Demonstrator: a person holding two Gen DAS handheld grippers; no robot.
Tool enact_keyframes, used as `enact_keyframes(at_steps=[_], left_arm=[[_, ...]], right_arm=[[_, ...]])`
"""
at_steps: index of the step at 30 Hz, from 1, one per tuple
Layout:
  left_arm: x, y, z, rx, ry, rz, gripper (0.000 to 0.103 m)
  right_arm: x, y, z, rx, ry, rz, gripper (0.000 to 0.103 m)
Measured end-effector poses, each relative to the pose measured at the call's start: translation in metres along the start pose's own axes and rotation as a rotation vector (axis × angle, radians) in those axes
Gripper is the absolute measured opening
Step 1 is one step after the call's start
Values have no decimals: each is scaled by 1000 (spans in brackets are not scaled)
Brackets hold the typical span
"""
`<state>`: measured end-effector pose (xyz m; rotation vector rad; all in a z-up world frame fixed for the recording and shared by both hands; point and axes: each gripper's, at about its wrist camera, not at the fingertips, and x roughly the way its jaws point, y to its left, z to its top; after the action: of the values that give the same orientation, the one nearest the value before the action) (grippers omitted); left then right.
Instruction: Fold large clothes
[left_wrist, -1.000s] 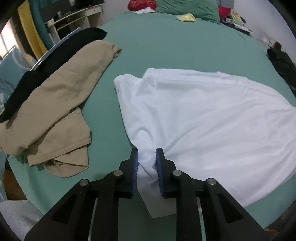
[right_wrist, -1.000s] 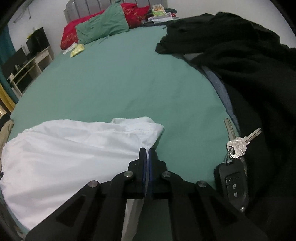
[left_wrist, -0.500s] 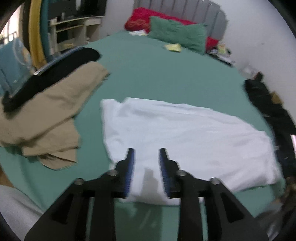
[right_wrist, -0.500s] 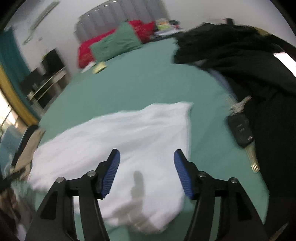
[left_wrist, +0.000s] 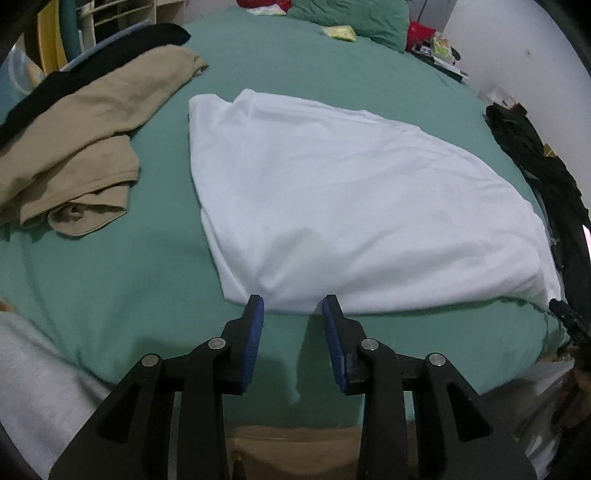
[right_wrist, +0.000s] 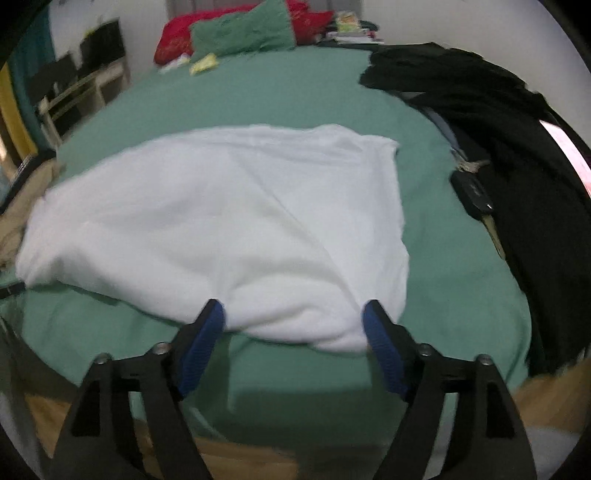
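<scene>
A white garment (left_wrist: 343, 199) lies folded over on the green bed (left_wrist: 110, 280); it also shows in the right wrist view (right_wrist: 221, 229). My left gripper (left_wrist: 292, 306) is open and empty, just short of the garment's near edge. My right gripper (right_wrist: 293, 314) is wide open and empty, its fingers either side of the garment's near right corner, held back from the cloth.
A tan garment (left_wrist: 85, 140) and a black one (left_wrist: 92, 62) lie at the bed's left. A black clothes pile (right_wrist: 517, 155) with a car key (right_wrist: 476, 195) lies at the right. Green pillow (right_wrist: 240, 33) and red pillow (right_wrist: 177, 40) at the head. The bed's near edge drops to a wooden floor (right_wrist: 240, 458).
Both grippers let go of the white garment, opened and drew back toward the bed's near edge. The garment now lies flat, its near edge laid on the bed.
</scene>
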<state>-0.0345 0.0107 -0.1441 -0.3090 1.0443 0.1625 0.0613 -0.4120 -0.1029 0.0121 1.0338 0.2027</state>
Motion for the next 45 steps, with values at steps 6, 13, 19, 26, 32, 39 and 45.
enact_keyframes(at_steps=[6,13,19,26,32,39,45], left_arm=[[-31,-14,11,37,-142,-23,35],[-14,-39,30,64,-133,-60,35],[-1,-70,44,110,-142,-101,35],[13,-119,90,96,-158,-237,35],[70,-148,100,106,-38,-204,35],[94,-166,87,161,-44,-97,35],[92,-163,90,164,-31,-124,35]], right_arm=[[-17,6,-12,186,-28,222,98],[10,5,-13,289,-7,291,101],[33,-3,6,409,-81,315,103],[48,-2,28,456,-158,382,103],[70,-1,45,537,-210,451,103],[82,13,59,496,-152,567,30],[36,61,96,233,-242,438,20]])
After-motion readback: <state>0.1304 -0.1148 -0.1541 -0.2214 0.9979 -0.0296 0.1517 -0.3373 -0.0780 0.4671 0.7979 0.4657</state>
